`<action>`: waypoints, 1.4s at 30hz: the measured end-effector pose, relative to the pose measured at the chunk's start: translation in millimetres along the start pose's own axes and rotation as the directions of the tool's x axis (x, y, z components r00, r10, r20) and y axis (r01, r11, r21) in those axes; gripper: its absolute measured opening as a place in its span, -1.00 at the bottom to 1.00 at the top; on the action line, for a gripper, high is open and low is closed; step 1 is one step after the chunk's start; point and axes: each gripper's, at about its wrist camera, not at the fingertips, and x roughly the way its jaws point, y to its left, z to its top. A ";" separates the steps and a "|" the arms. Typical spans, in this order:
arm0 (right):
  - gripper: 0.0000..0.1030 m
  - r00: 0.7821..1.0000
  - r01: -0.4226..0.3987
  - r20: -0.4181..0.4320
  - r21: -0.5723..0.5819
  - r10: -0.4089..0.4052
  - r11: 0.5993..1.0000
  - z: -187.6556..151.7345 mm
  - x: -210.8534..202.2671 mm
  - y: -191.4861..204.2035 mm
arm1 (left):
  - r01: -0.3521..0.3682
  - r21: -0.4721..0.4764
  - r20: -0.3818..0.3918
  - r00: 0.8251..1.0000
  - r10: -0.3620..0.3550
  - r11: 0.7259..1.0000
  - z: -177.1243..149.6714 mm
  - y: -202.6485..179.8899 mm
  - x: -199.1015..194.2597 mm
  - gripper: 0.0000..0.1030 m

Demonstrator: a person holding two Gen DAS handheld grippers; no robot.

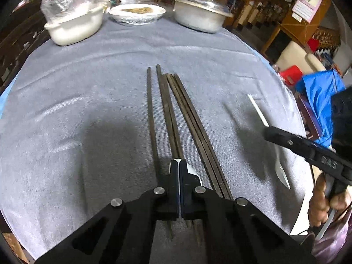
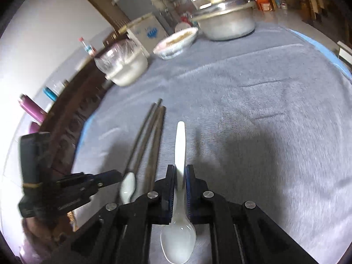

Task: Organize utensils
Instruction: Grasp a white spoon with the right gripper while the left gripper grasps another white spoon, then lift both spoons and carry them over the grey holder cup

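grey towelling cloth (image 1: pixel 92 92) covers the round tabletop (image 2: pixel 325 50), whose blue rim shows at the far right edge in the right wrist view. five dark wooden chopsticks (image 1: pixel 173 114) lie near the middle, roughly parallel and pointing away from the left camera: one slightly apart on the left, two close together, then two more touching on the right. the left claw (image 1: pixel 180 165) has its jaws pressed together just above the near part of the chopsticks, with a white spoon (image 1: pixel 192 172) lying partly under its tips; whether anything is pinched there cannot be told. the right claw (image 2: pixel 180 171) is clamped on the handle of a second white ceramic spoon (image 2: pixel 178 239), bowl toward the camera, handle pointing away, held just to the right of the chopsticks. along the far edge stand three vessels: a white tub (image 1: pixel 74 25) wrapped in plastic, a shallow white dish (image 1: pixel 137 12) of food, and a lidded metal pot (image 1: pixel 201 13). between them and the chopsticks the cloth is bare, and a broad bare stretch lies to the right of the held spoon.
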 end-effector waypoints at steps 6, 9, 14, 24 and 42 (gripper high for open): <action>-0.80 0.998 0.049 0.046 0.003 -0.049 0.999 -18.3 -16.9 3.5 | 0.000 -0.053 0.004 1.000 0.000 0.999 -13.1 7.6 -8.2 -0.98; -0.80 0.998 0.052 0.028 0.011 -0.052 0.999 -27.0 -14.3 -1.2 | -0.011 -0.062 -0.027 1.000 0.009 0.998 -15.2 9.7 -1.7 -0.79; -0.80 0.999 0.039 0.004 0.037 -0.039 0.999 -36.1 -9.5 -7.6 | 0.025 -0.058 -0.033 0.999 -0.027 0.998 -10.4 0.9 2.0 0.04; -0.80 0.998 0.047 -0.036 0.070 -0.045 0.996 -42.1 -0.4 -14.8 | -0.099 0.109 -0.084 0.990 0.109 0.989 8.6 -30.7 32.7 -0.26; -0.80 0.944 -0.118 0.303 -0.049 0.127 0.992 -48.7 -77.2 42.0 | -0.026 -0.119 0.332 0.941 0.064 0.993 -9.8 12.2 -92.8 -0.42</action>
